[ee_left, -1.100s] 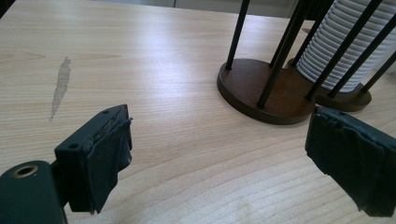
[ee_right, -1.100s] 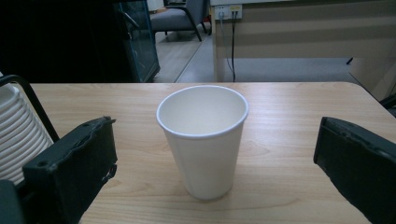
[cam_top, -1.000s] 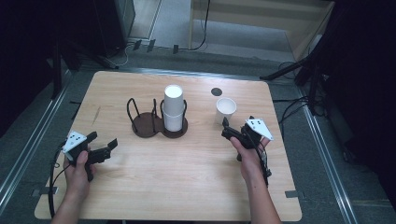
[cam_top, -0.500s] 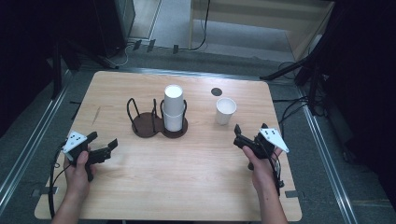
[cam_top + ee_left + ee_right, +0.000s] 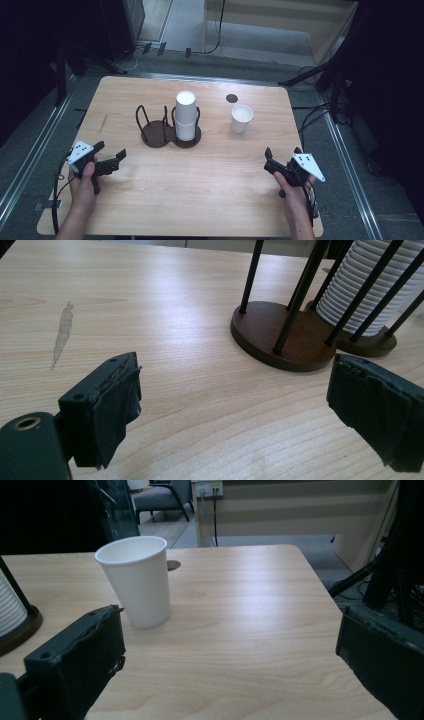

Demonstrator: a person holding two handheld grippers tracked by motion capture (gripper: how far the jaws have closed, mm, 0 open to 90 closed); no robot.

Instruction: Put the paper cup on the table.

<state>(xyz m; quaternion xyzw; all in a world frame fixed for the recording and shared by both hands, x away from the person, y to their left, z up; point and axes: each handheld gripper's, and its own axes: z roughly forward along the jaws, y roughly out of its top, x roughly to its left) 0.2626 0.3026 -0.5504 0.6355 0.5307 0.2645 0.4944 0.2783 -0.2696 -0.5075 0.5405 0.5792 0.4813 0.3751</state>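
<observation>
Wooden table [image 5: 210,200]: pale grain, rounded corners, a faint scuff mark [image 5: 62,335] near the left edge.

Single paper cup [image 5: 241,118]: white, upright, open end up, standing alone on the right half of the table, just in front of a small dark round spot [image 5: 231,98]. Well apart from both grippers. In the right gripper view [image 5: 136,580], seen ahead and toward the left, free of the jaws, resting directly on the wood.

Cup holder [image 5: 165,135]: two joined dark brown round bases with black upright wire rods, placed near the table's middle. Left bay empty; right bay filled.

Stack of paper cups [image 5: 185,116]: white, nested, ribbed at the rims, standing upright inside the right bay and rising above the rods. In the left gripper view [image 5: 372,285], at upper right, behind the rods.

Left gripper [image 5: 111,159]: held low near the left front of the table, pointed toward the holder, jaws spread wide, nothing between the pads, bare wood beneath. Left hand [image 5: 84,186] wrapped around the handle.

Right gripper [image 5: 281,156]: held near the right front of the table, pointed toward the lone cup, jaws released and wide apart, nothing between them. Right hand [image 5: 296,195] on the handle, cable trailing.
</observation>
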